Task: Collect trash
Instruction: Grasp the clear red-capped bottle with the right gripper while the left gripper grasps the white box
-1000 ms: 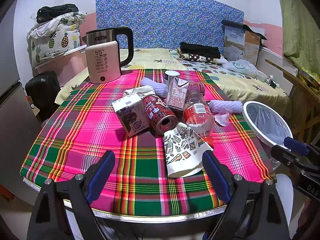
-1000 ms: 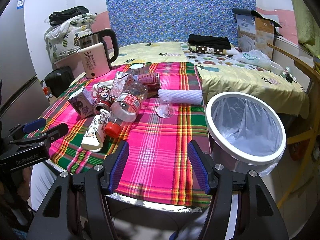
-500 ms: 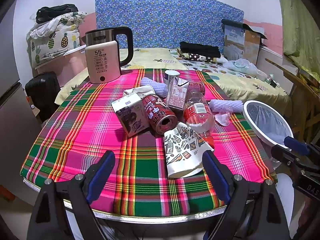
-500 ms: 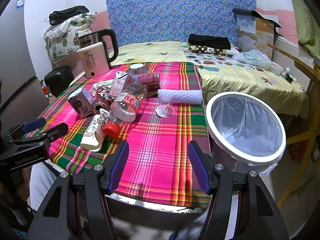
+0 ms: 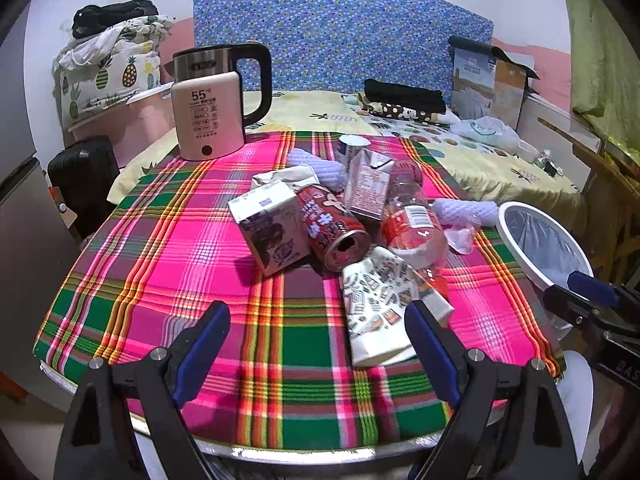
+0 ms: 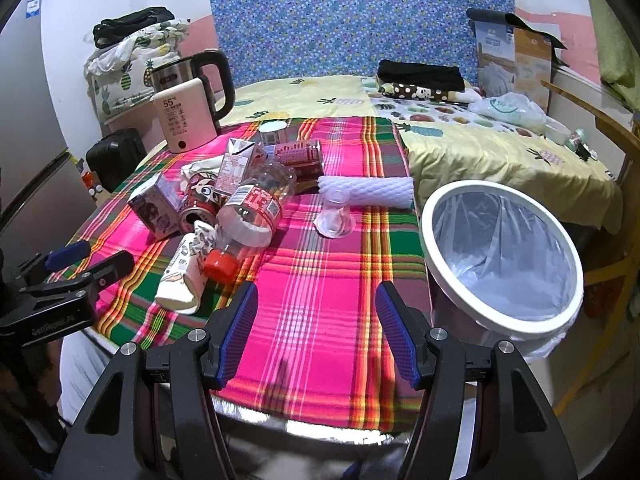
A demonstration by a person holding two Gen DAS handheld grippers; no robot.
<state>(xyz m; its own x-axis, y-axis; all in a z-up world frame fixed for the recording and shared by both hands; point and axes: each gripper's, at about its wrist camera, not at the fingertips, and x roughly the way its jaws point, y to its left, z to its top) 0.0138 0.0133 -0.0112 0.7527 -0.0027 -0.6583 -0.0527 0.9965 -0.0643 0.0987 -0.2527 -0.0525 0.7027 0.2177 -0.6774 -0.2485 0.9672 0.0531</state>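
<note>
Left wrist view
- Left gripper point(image 5: 316, 340): jaws spread wide, holding nothing, poised at the table's near edge.
- Paper cup point(image 5: 376, 312): lies on its side just ahead of the right-hand finger, nearest piece of the heap; likely first pick.
- Heap: red can point(image 5: 334, 226), milk carton point(image 5: 268, 232) and plastic bottle point(image 5: 414, 226) tumbled together mid-table, touching.
- Bin point(image 5: 516, 216): beside the table's right edge, lined, mouth up to take drops.

Right wrist view
- Right gripper point(image 6: 316, 334): jaws apart, empty, over the bare near edge.
- Bin point(image 6: 500, 316): close right of the fingers.
- Table point(image 6: 320, 320): pink-green plaid cloth; kettle point(image 6: 184, 120) at its far left corner.
- Room: bed point(image 6: 480, 152) behind.
</note>
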